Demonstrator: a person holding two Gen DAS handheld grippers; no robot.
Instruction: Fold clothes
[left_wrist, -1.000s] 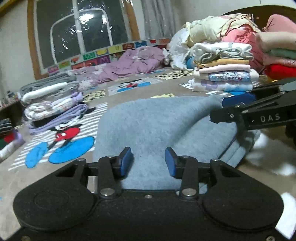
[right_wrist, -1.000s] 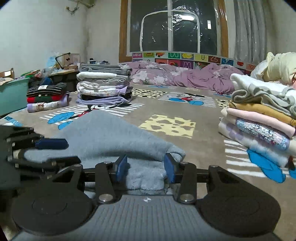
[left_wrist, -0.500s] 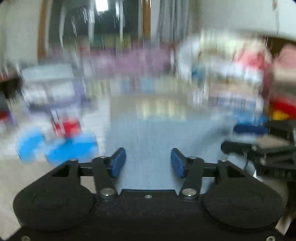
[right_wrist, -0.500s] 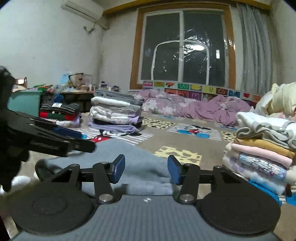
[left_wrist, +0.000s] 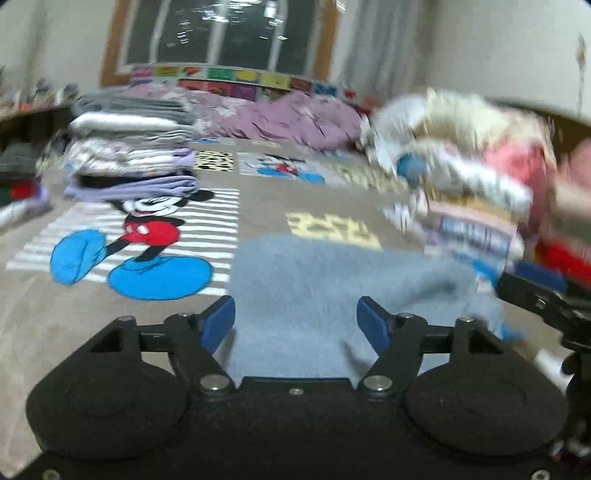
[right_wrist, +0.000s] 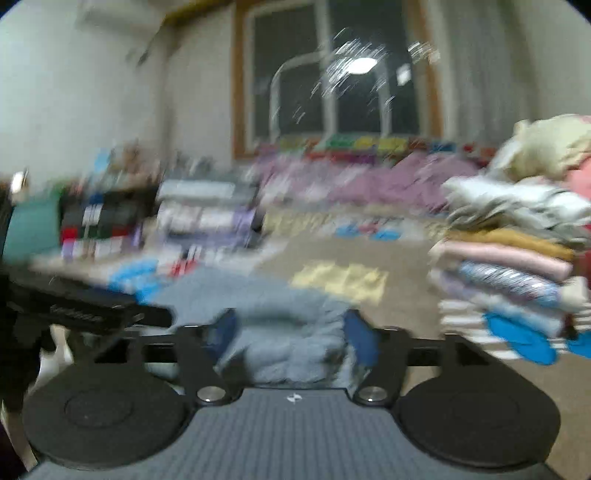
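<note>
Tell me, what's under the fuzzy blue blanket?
The fuzzy blue blanket lies on the brown cartoon mat, which shows all around it. Whatever the mat has printed beneath it is covered.

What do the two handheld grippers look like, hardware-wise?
Both match: the left gripper and right gripper have matte black bodies with two round black discs, black linkage arms with silver bolts, and blue pads on the fingers. The right one's near deck is ribbed grey with a small white mark. No cables or sleeves are visible.
</note>
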